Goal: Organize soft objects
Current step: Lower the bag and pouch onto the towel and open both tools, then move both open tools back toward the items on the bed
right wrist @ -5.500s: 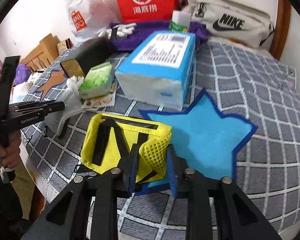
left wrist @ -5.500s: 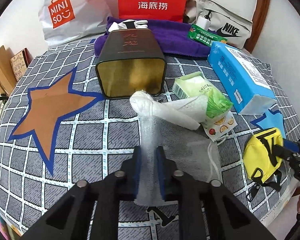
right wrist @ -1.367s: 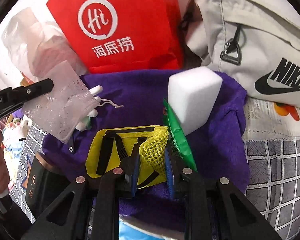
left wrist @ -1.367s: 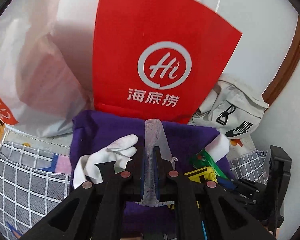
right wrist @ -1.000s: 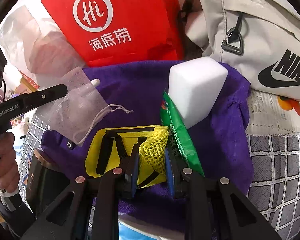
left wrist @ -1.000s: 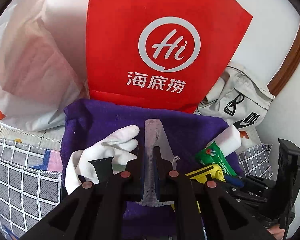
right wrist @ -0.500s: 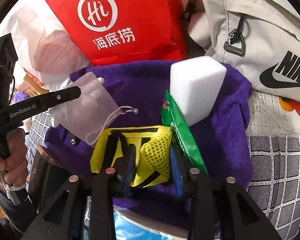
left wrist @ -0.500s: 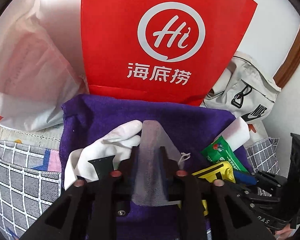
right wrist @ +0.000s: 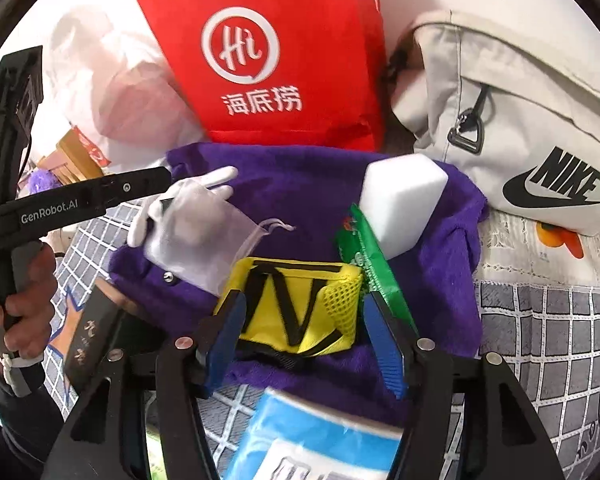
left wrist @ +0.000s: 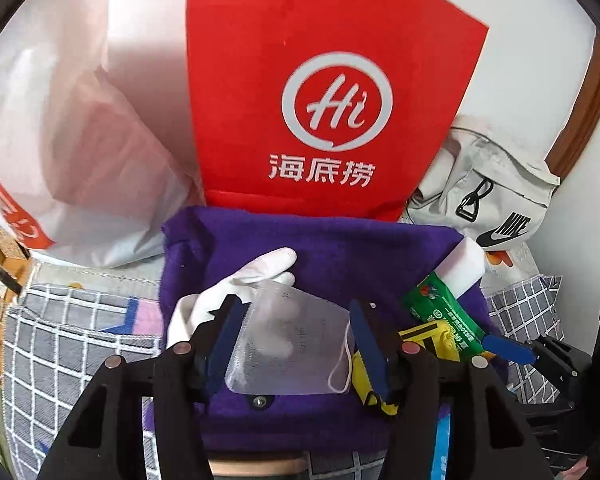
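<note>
Both grippers angled down over the purple towel [left wrist: 340, 248]. The left gripper [left wrist: 296, 330] had just been opening, the mesh drawstring pouch [left wrist: 288, 344] loose between its spread jaws; the right gripper [right wrist: 302, 330] likewise, around the yellow pouch [right wrist: 296, 308].

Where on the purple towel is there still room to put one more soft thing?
The purple towel is bare along its back, between the white glove and the white sponge block, just below the red bag. Its right edge by the beige Nike bag is bare too. The front is crowded: mesh pouch, yellow pouch, green packet.
</note>
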Demonstrator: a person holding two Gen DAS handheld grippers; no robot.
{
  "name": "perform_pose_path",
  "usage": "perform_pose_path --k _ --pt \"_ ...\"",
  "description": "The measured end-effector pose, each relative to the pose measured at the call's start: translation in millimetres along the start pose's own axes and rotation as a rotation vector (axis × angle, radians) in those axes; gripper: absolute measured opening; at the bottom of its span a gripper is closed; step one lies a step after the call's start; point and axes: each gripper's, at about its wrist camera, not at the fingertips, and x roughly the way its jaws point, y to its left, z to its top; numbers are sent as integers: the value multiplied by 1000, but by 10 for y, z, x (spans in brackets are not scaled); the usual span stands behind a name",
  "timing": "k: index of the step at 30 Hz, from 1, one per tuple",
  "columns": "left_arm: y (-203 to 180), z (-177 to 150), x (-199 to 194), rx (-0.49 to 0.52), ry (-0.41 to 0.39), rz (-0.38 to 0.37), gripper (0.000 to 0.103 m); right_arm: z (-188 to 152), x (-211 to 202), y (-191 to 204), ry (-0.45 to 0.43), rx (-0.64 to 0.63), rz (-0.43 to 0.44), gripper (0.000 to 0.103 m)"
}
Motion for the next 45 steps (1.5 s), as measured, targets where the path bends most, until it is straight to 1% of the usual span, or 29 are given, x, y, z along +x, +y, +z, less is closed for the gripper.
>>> perform_pose_path --k 7,13,18,21,25,30,36,40,43,45 --pt "-34 -96 -304 -3 -27 7 54 -145 -340 120 -53 2 -6 61" --pt "-53 -305 -672 -5 -62 4 54 -377 -625 279 -73 21 11 61" --pt "19 -575 -1007 -14 -95 27 54 -630 -741 507 -61 -9 31 61" --pt "103 -719 -1152 -29 -99 42 54 -795 -772 650 -56 -25 49 61" --pt "271 -966 -1291 -59 -100 53 54 -999 -743 820 -26 -48 64 61" --pt "461 -1252 -1347 -117 -82 51 54 -1244 -682 1028 11 -94 58 61" --pt "586 -1574 -1353 -147 -62 54 54 -1457 -637 1268 26 -163 66 61" --pt "684 -1739 -1299 -164 -39 53 54 -1546 -537 1377 42 -193 33 59" --pt "752 -1863 -1268 -178 -28 56 54 -1546 -477 1407 13 -176 -12 57" --pt "799 -1945 -1250 -192 -27 46 54 -1517 -400 1431 22 -168 -48 57"
